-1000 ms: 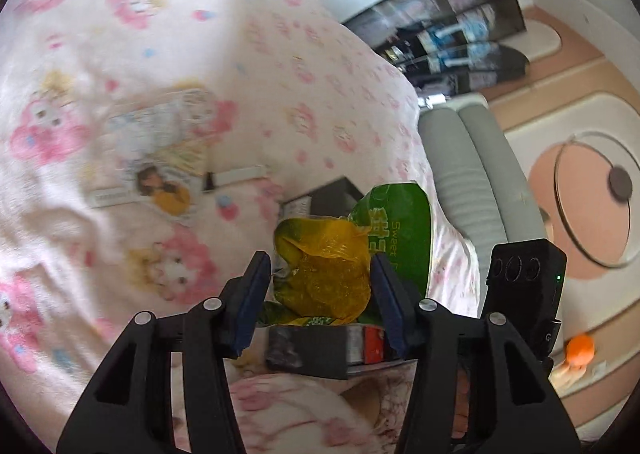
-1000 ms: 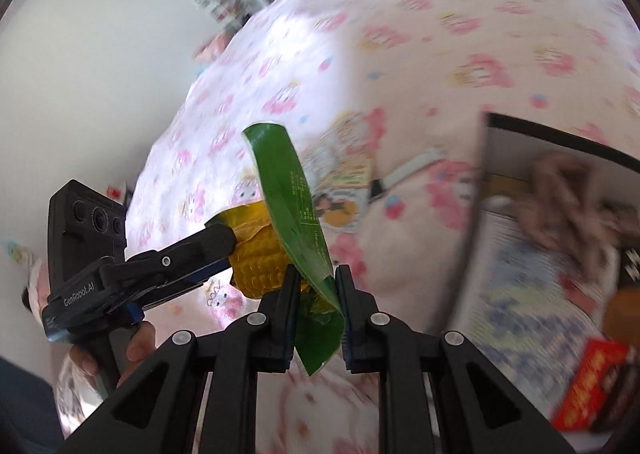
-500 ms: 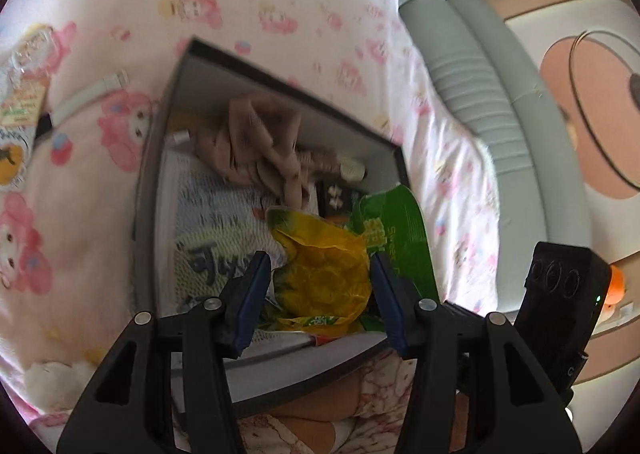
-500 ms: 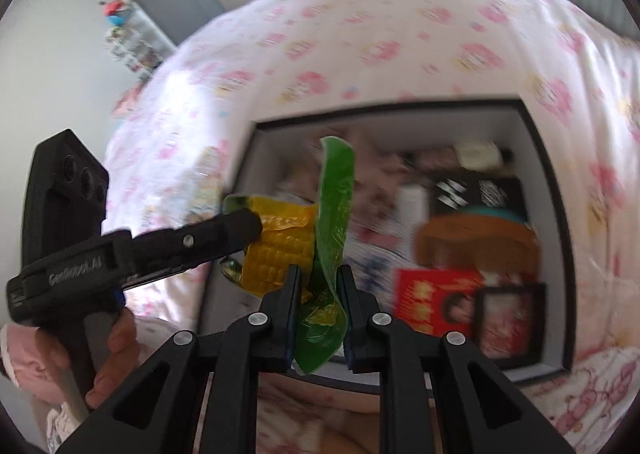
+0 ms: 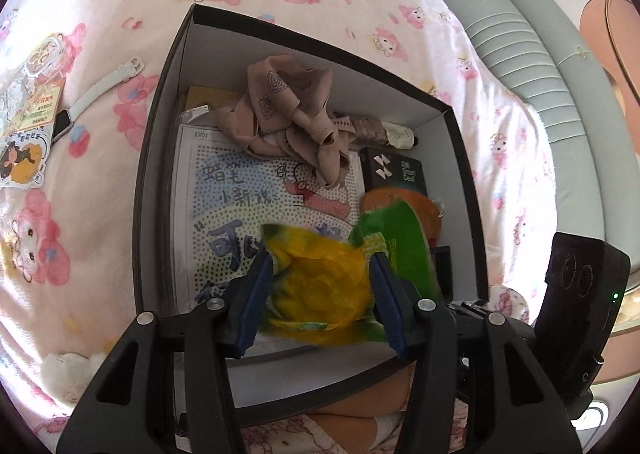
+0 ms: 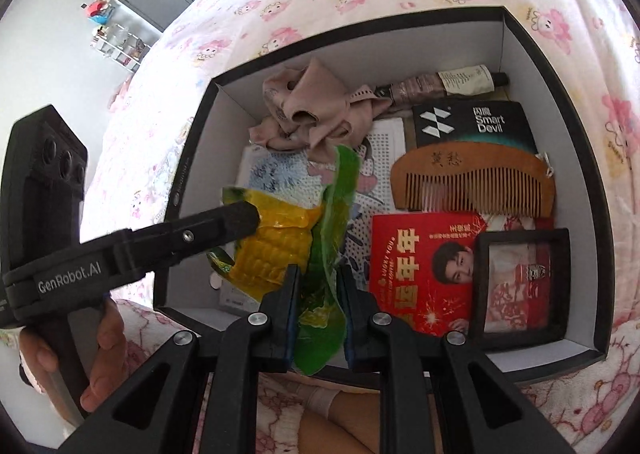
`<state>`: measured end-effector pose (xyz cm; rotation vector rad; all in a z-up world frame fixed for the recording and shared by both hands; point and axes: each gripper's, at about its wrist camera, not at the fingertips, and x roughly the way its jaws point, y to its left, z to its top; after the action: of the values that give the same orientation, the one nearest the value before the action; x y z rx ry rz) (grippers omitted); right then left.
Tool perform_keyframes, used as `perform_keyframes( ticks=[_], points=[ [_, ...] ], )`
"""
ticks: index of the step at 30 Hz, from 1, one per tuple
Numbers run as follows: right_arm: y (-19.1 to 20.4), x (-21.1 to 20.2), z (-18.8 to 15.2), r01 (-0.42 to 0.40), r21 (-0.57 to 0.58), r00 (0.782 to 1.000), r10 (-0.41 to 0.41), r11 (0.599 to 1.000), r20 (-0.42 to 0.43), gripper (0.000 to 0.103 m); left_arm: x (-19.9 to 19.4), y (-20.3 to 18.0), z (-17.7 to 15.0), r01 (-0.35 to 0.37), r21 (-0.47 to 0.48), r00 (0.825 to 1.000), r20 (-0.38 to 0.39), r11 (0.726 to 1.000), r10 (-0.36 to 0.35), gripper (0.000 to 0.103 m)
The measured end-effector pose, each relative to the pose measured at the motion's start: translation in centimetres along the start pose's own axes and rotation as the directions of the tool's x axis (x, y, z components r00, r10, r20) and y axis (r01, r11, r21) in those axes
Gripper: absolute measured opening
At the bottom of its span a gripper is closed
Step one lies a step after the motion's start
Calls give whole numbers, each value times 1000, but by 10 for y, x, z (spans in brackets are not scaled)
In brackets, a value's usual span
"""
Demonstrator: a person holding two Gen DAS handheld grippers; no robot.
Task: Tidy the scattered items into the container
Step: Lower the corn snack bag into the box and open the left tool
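So we had the corn packet point(image 5: 320, 286) held between both tools at that point: our left gripper point(image 5: 320, 286) was pinching the fat yellow end across its width, and our right gripper point(image 6: 320, 310) was clamped on the flat green flap of the same packet point(image 6: 280, 246), so neither one was spread. The packet was hanging over the black box point(image 6: 560, 66), just ahead of both sets of fingers and over the near-left part of the inside, above the printed sheet point(image 5: 240, 190). Ahead of the right gripper and off to its right sat the red booklet point(image 6: 416, 262), the small frame point(image 6: 520, 286), the wooden comb point(image 6: 472, 182) and the dark Smart Devil box point(image 6: 472, 122), with the beige cloth point(image 6: 316, 110) bunched at the far end. Main worry as we saw it: letting go unevenly. If one side released first, the slippery plastic could swing on the other pinch and flop over the near wall onto the bedspread point(image 5: 80, 214) instead of inside. The green flap also looked thin, so pulling the two tools apart might tear it. And the watch point(image 5: 96, 94) and sticker pack point(image 5: 28, 126), way off left of the left gripper, were outside the box and easy to forget
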<state>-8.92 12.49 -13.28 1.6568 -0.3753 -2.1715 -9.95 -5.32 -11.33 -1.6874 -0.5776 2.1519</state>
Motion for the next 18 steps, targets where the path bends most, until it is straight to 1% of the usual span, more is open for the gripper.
perform_keyframes(
  ticks=[2,4,6,9,10,11,13,14,15,18],
  points=[
    [-2,-4,-1,25,0,1000,-25,1000,15,16,-3,2,-1,11,-1,1000,6,1000,-11,51],
    [-4,-12,1,-1,8,999,1,1000,35,16,-7,6,-1,29,-9,999,23,1000,-29,51],
    [-7,-21,3,-29,23,998,28,999,60,16,-8,4,-1,20,-1,999,38,1000,-20,49],
    [-7,-27,5,-22,30,996,20,999,90,16,-6,-6,0,-28,48,998,52,998,25,46],
    [-7,-28,6,-27,39,995,23,999,100,16,-4,-12,2,-57,69,997,63,996,52,44],
    [-8,-28,7,-34,55,993,28,998,111,16,-3,-16,6,-93,82,993,81,992,87,44],
    [-15,-30,8,-24,120,989,7,993,145,16,-1,-22,16,-177,101,979,117,979,165,44],
    [-18,-31,9,-23,139,988,1,990,155,16,2,-23,23,-193,107,977,111,975,181,44],
    [-21,-31,9,-27,150,987,3,988,160,16,8,-24,29,-191,112,980,86,975,182,44],
    [-25,-30,10,-37,166,988,10,985,156,16,27,-26,38,-162,126,987,14,979,161,44]
  ],
)
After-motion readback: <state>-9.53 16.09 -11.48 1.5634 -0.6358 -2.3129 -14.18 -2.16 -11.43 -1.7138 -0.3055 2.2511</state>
